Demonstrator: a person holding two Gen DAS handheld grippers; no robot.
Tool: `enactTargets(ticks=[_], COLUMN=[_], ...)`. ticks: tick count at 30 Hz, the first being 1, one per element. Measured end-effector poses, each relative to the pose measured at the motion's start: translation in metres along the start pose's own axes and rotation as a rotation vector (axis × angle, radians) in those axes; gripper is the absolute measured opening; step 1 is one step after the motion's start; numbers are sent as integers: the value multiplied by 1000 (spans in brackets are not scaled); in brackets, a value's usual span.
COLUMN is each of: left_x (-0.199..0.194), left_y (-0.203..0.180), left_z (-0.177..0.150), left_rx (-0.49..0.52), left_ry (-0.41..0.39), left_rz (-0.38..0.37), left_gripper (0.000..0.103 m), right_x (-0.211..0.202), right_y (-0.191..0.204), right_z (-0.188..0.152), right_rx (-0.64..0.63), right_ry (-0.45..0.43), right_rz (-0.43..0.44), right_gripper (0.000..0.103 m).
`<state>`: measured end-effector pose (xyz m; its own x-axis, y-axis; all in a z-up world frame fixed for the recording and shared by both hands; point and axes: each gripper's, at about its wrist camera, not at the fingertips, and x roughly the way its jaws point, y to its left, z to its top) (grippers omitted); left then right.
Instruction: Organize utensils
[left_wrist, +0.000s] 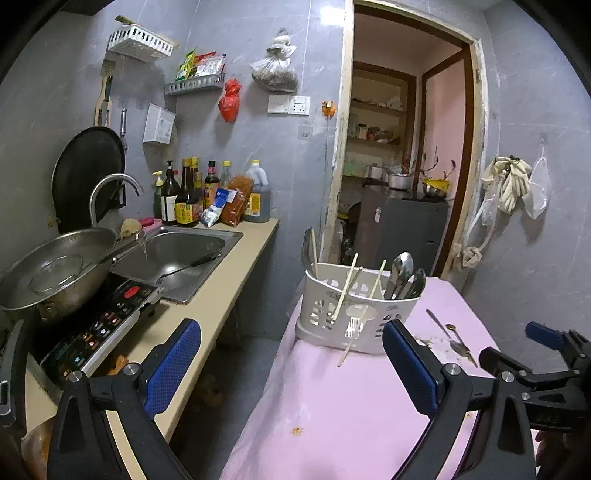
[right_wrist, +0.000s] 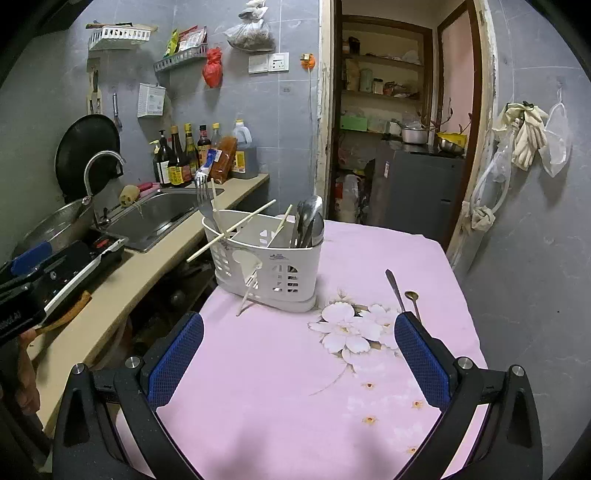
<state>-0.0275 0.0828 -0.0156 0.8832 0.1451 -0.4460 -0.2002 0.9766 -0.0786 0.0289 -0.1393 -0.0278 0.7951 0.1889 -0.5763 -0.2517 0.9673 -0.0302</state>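
A white slotted utensil caddy (left_wrist: 356, 314) (right_wrist: 269, 258) stands on the pink tablecloth (left_wrist: 351, 406) (right_wrist: 295, 387). It holds spoons (left_wrist: 404, 275) (right_wrist: 310, 221), a fork (right_wrist: 202, 195) and several chopsticks (left_wrist: 345, 288) (right_wrist: 232, 230); one chopstick pokes out through its front wall. A knife (right_wrist: 394, 290) and a small spoon (right_wrist: 413, 301) lie on the cloth to the right of the caddy. My left gripper (left_wrist: 291, 365) is open and empty, short of the caddy. My right gripper (right_wrist: 299, 358) is open and empty, above the cloth's flower print, its right fingertip beside the two loose utensils.
A counter (left_wrist: 221, 291) at the left carries a sink (left_wrist: 177, 258), a wok on an induction cooker (left_wrist: 55, 273) and sauce bottles (left_wrist: 192, 195). A gap separates counter and table. An open doorway (left_wrist: 402, 166) lies behind, a grey wall on the right.
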Motion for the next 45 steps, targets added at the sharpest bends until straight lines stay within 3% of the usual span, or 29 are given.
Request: enactTargets(ticks=[18, 28, 33, 37, 41, 45], left_x=[-1, -3, -5, -2, 5, 12], left_y=[16, 22, 22, 24, 27, 25], left_z=[7, 6, 7, 11, 19, 24], left_rx=[-31, -47, -34, -33, -50, -56], left_ry=[-24, -18, -27, -22, -32, -45], left_rz=[125, 138, 142, 146, 139, 126], left_gripper=[99, 99, 99, 99, 99, 99], right_x=[31, 31, 34, 48, 51, 42], right_y=[18, 32, 34, 38, 31, 17], right_z=[12, 13, 18, 23, 31, 51], right_rx=[-27, -26, -82, -214, -330, -209], right_ry=[6, 5, -4, 3, -36, -45], right_rz=[63, 60, 68, 87, -9, -91], right_gripper=[101, 101, 102, 101, 101, 101])
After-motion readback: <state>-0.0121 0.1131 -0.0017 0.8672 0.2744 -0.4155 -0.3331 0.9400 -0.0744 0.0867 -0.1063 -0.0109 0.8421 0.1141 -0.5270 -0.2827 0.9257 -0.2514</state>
